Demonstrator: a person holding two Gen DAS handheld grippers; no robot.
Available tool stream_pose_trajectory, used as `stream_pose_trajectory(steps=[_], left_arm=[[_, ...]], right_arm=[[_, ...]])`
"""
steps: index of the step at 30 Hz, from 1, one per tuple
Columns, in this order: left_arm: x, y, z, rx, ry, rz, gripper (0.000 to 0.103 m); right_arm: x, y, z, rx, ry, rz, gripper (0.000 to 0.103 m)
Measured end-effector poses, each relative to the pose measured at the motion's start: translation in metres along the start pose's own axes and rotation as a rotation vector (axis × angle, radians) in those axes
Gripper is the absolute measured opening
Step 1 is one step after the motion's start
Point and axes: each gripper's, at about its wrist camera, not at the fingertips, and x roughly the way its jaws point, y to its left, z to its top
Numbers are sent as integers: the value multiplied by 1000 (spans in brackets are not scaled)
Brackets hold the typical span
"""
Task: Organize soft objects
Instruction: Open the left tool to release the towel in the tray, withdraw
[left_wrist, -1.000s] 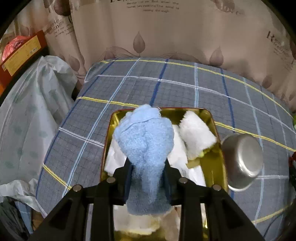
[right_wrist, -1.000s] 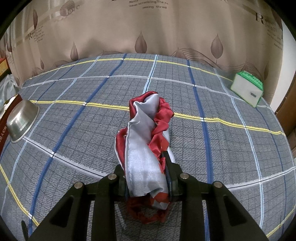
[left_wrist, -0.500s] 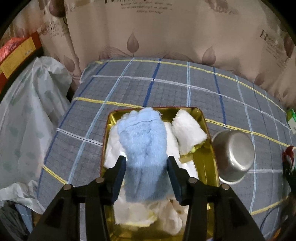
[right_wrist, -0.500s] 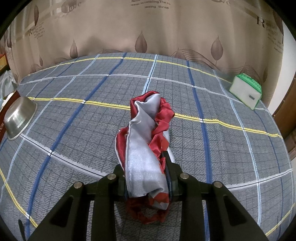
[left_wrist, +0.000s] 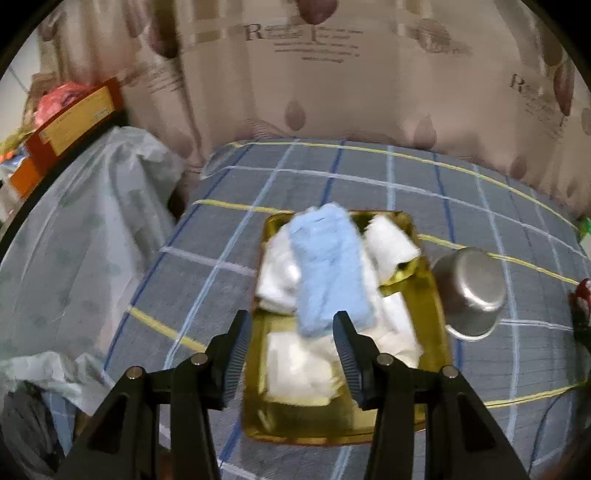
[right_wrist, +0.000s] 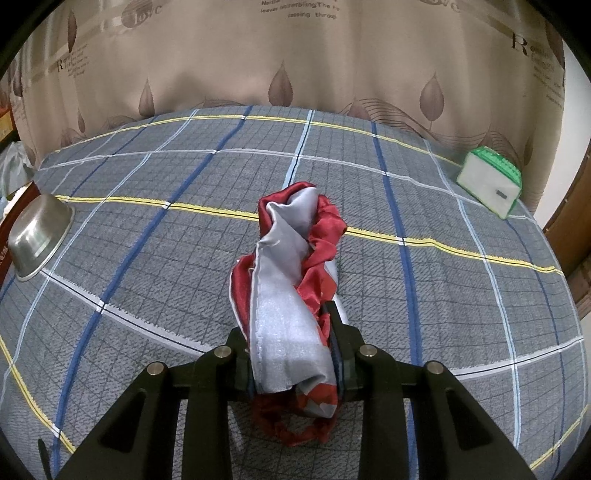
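A fluffy light-blue towel (left_wrist: 328, 269) lies on top of white cloths (left_wrist: 295, 369) in the gold tray (left_wrist: 432, 332) on the plaid bed. My left gripper (left_wrist: 291, 321) hovers above the tray's near half, open, its fingers clear of the towel's near end on both sides. A rolled white cloth (left_wrist: 391, 243) sits at the tray's far right corner. In the right wrist view, my right gripper (right_wrist: 288, 321) is shut on a bunched red and grey satin scarf (right_wrist: 291, 258), whose ends drape down onto the bedspread.
An overturned steel bowl (left_wrist: 469, 291) lies just right of the tray and shows at the left edge (right_wrist: 37, 236) of the right wrist view. A green-and-white box (right_wrist: 491, 184) sits far right. A plastic-covered heap (left_wrist: 74, 240) borders the bed's left side. A curtain hangs behind.
My left gripper opened and let go of the blue towel, which now lies in the tray, then drew back and upward. The right gripper with the scarf has not moved.
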Motion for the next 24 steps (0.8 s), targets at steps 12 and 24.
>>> stream_pose_trajectory(steps=[12, 24], left_arm=[[1, 20, -24, -81, -7, 69, 47], [8, 37, -28, -149, -2, 55, 47]], right_arm=[[-14, 10, 8, -21, 13, -25, 22], [-47, 62, 4, -75, 39, 86, 22]])
